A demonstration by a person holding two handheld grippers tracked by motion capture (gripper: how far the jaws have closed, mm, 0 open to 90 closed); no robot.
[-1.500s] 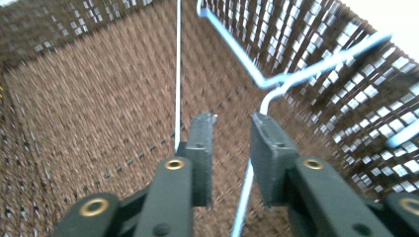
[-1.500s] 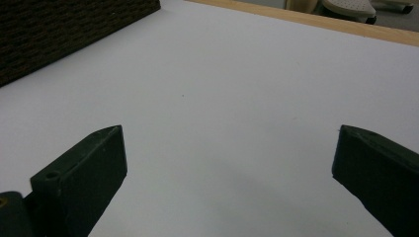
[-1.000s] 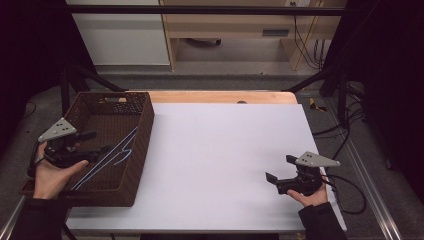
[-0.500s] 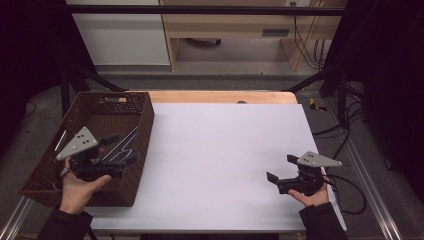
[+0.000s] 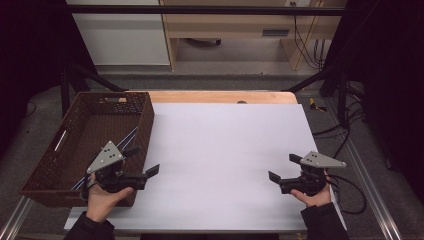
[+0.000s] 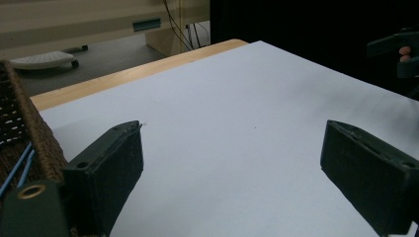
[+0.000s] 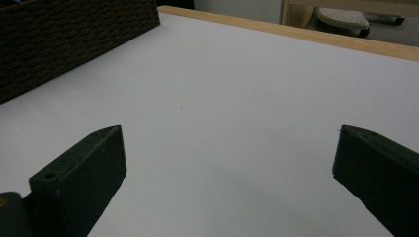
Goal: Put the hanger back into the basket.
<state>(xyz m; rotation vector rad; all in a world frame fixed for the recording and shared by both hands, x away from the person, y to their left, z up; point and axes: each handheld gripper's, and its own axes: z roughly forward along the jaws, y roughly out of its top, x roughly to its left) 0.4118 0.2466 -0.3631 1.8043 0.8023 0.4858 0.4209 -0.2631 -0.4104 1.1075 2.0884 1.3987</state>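
The left hand-held gripper (image 5: 145, 162) had just been opening and stood wide and empty at the basket (image 5: 45, 172) corner. Thin blue rods (image 5: 131, 135) lay inside the basket, so the drop-off looked done. The right hand-held gripper (image 5: 282, 168) hovered wide over the bare white bench (image 5: 225, 150). The basket's near contents stayed hidden behind the hand

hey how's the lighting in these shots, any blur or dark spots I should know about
High view: the white table top is evenly lit without glare, the surroundings fall to black, and the wicker basket reads dark. Left gripper view: jaws near the lens are soft, upper right corner is black. Right gripper view: soft shadow on the sheet between the jaws, background slightly blurred.
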